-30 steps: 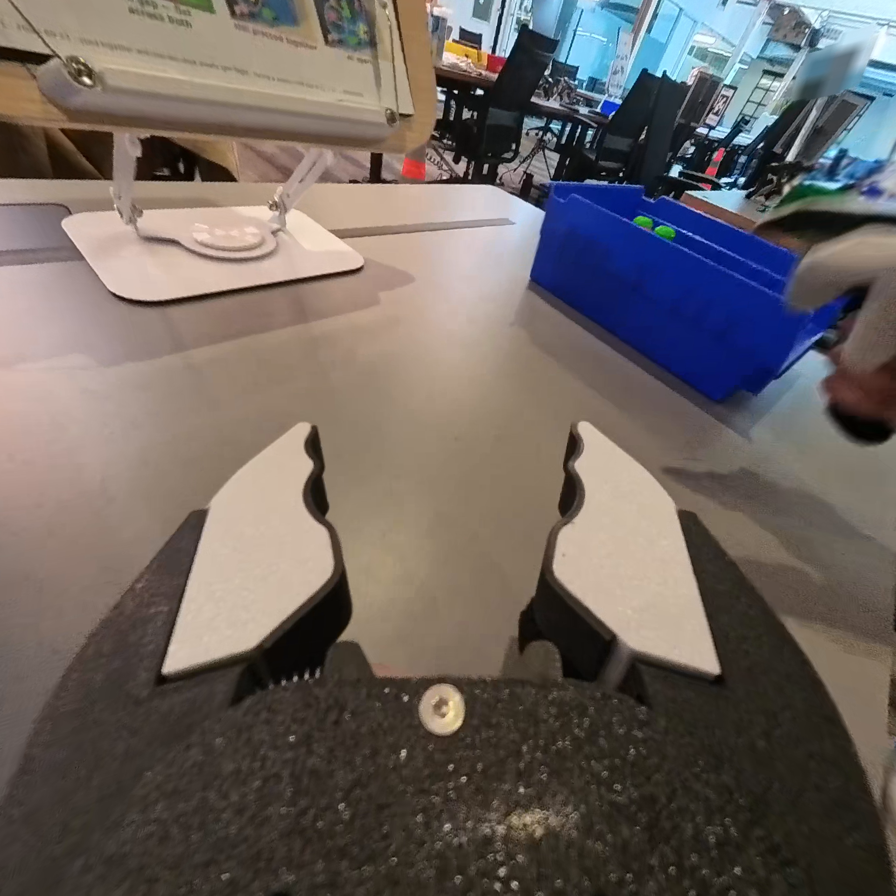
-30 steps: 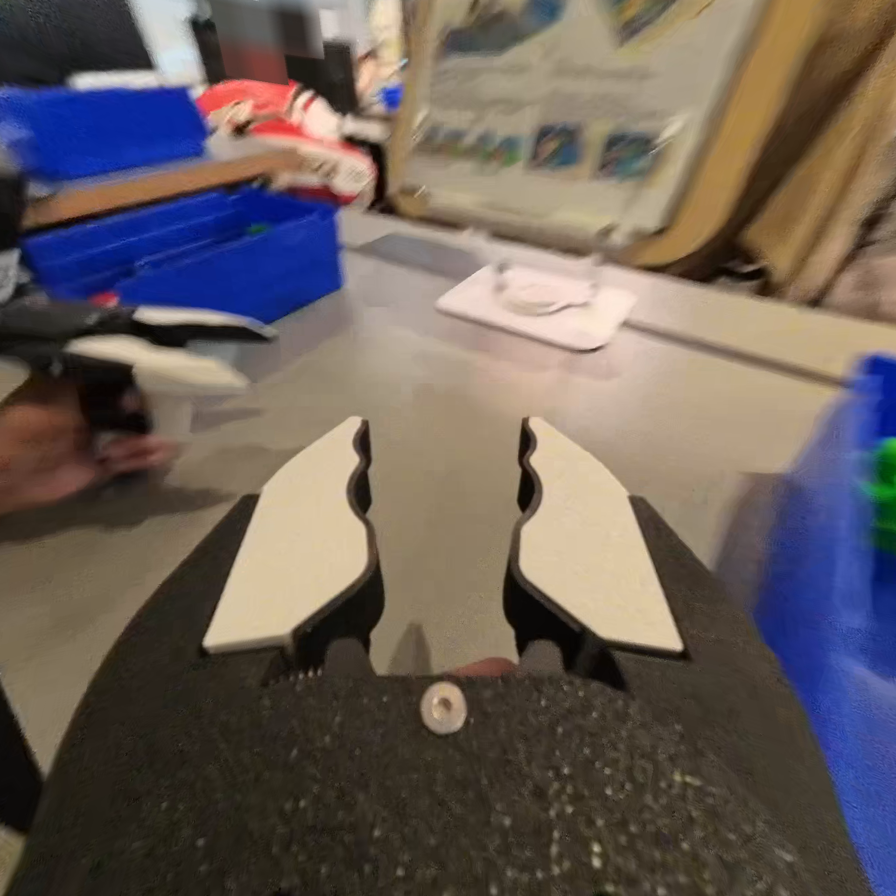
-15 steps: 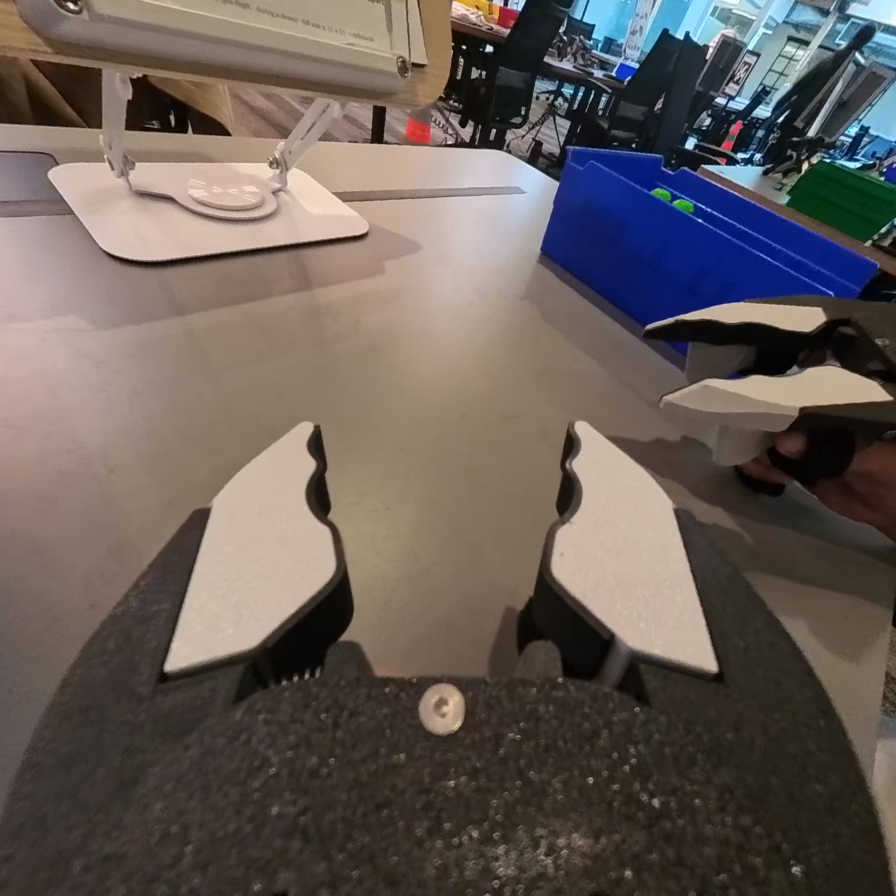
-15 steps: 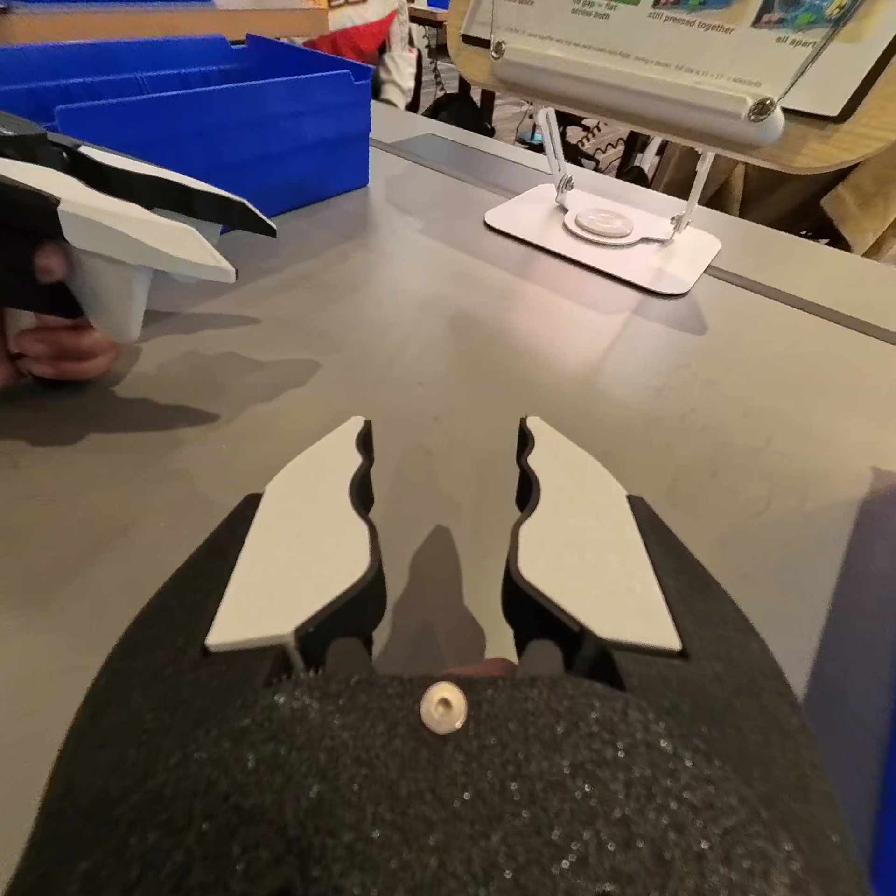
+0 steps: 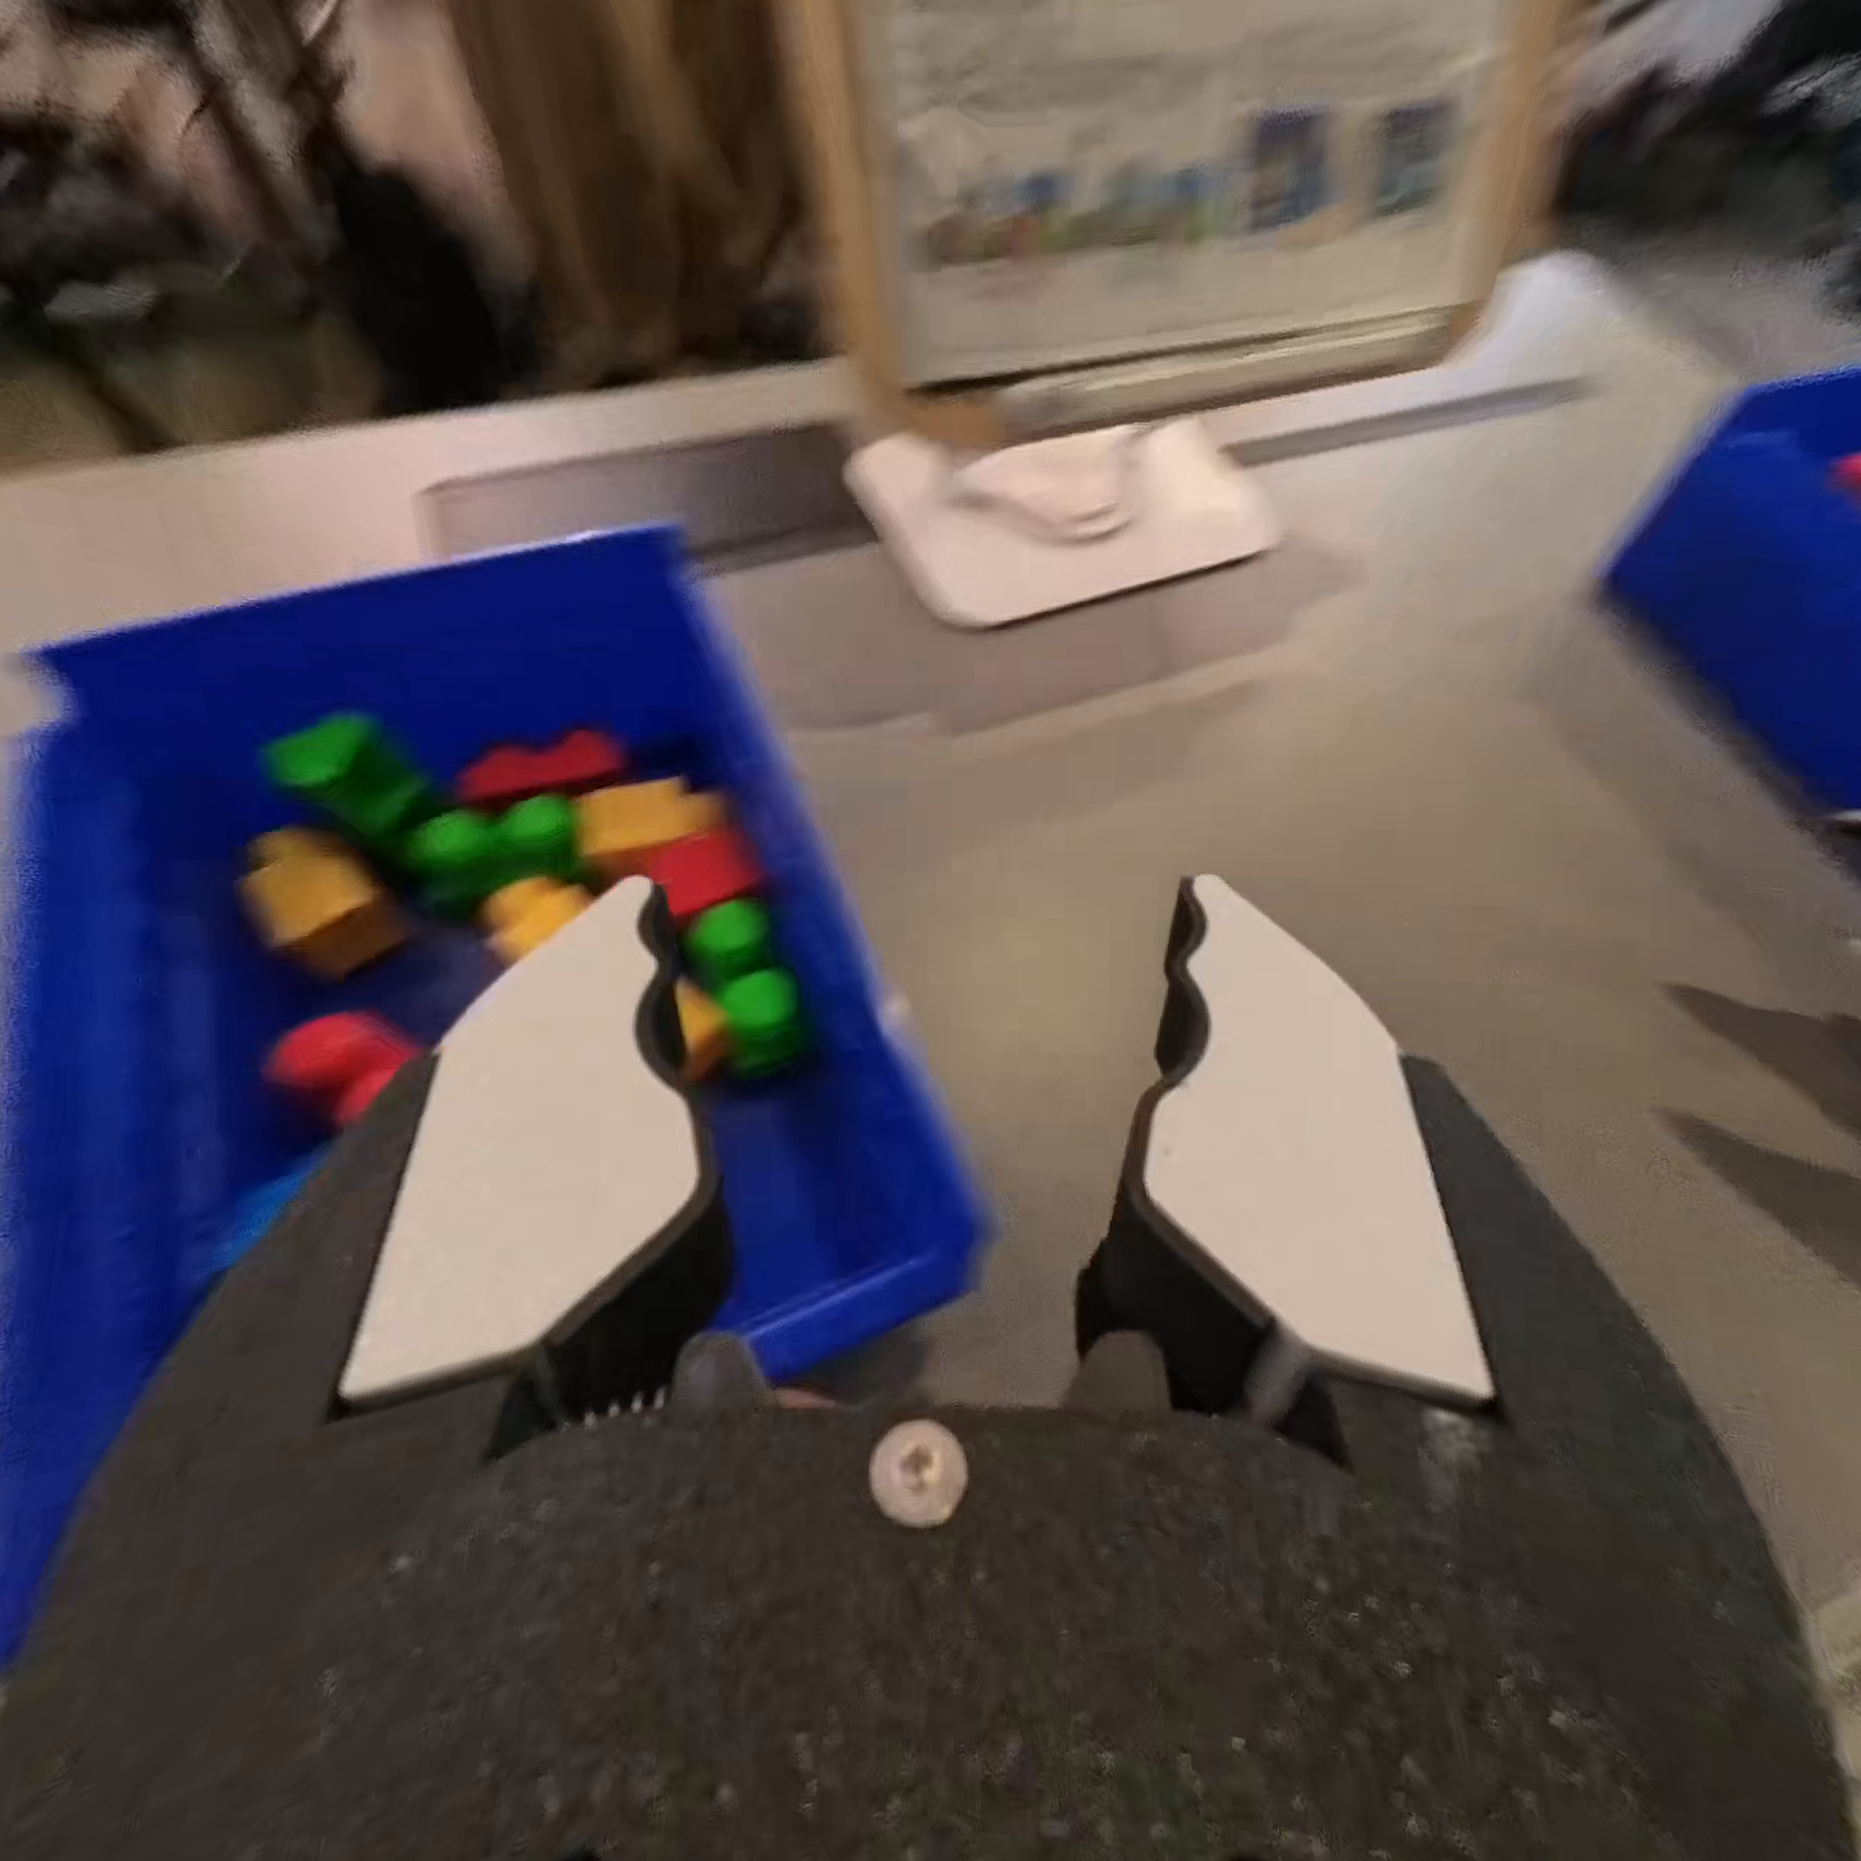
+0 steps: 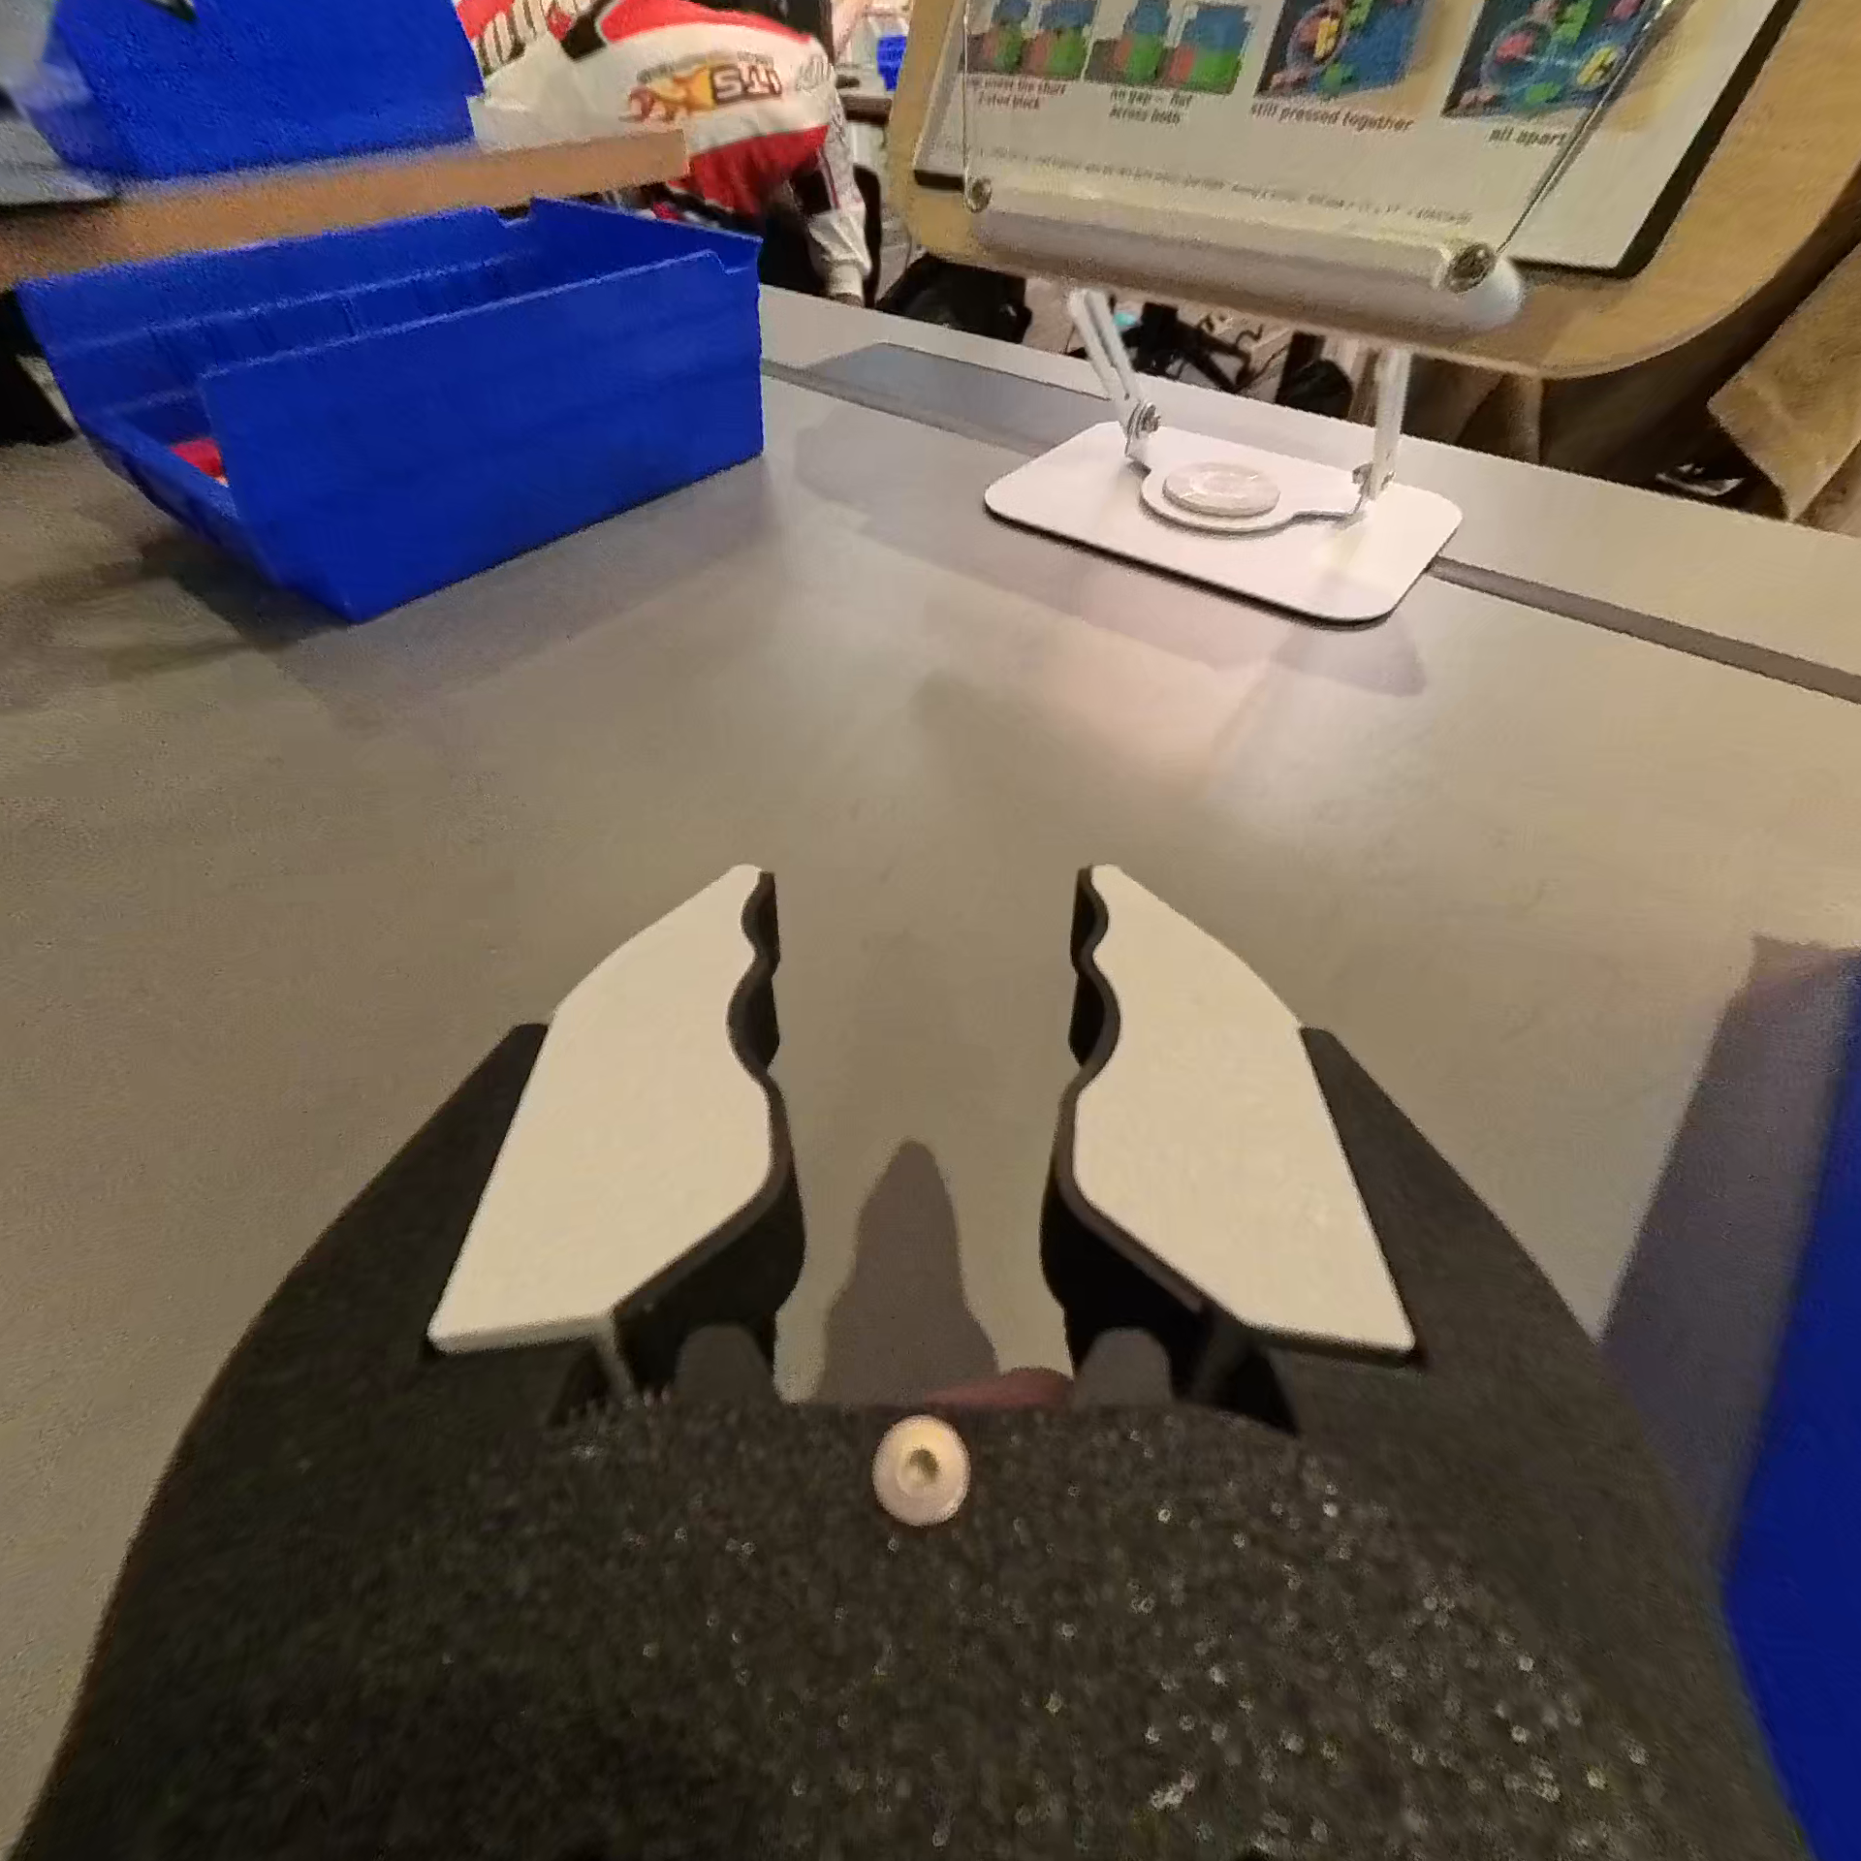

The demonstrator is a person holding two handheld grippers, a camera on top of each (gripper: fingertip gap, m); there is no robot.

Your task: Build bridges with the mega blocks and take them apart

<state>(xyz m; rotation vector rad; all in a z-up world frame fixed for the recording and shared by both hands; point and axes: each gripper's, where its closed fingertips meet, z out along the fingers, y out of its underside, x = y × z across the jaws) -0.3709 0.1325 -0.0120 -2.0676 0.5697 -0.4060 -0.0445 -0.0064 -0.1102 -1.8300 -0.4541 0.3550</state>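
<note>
In the blurred left wrist view a blue bin (image 5: 866, 1108) on the left holds several loose green, yellow and red mega blocks (image 5: 524, 846). My left gripper (image 5: 916, 906) is open and empty, its left finger above the bin's near right corner, its right finger over bare table. In the right wrist view my right gripper (image 6: 926, 886) is open and empty above the grey table (image 6: 705, 765). The same blue bin (image 6: 433, 423) stands at the far left there; a bit of red shows inside it.
A white stand (image 6: 1229, 514) holding an instruction board (image 6: 1309, 91) sits at the table's back, also in the left wrist view (image 5: 1057, 524). A second blue bin shows at the right edge in both views (image 5: 1752, 624) (image 6: 1803, 1309). A person in a red-and-white jacket (image 6: 725, 111) is behind the table.
My left gripper has swung left, from facing the right bin to over the left bin with the blocks. It has left the right wrist view. My right gripper has barely moved and stays open.
</note>
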